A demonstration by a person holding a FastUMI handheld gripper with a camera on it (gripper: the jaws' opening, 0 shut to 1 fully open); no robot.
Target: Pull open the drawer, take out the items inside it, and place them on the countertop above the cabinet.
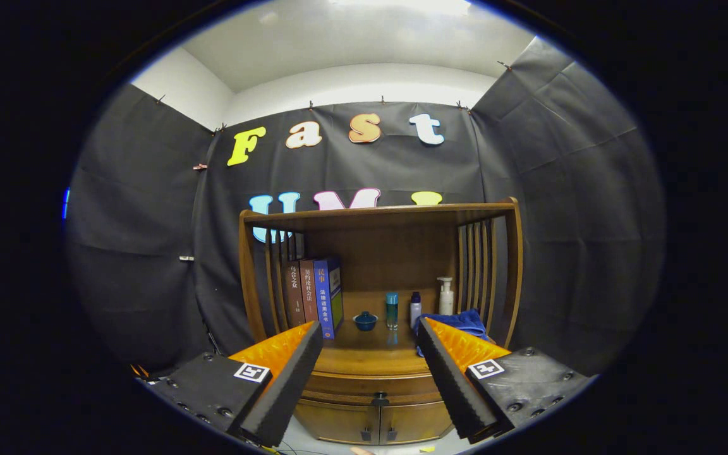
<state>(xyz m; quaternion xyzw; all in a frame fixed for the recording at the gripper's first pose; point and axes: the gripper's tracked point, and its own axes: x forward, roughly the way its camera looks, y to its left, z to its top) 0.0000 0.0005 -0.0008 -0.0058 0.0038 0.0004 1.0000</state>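
Facing the cabinet (pixel 376 404), your gripper (pixel 369 335) holds its fingers spread wide and empty.
You see the drawer (pixel 373 384) shut between them, its contents hidden; on the tabletop (pixel 370 360) above stand books (pixel 315 294), a lidded bowl (pixel 364 320), three bottles (pixel 392 309) and a blue cloth (pixel 465 322), partly covered by your right finger.
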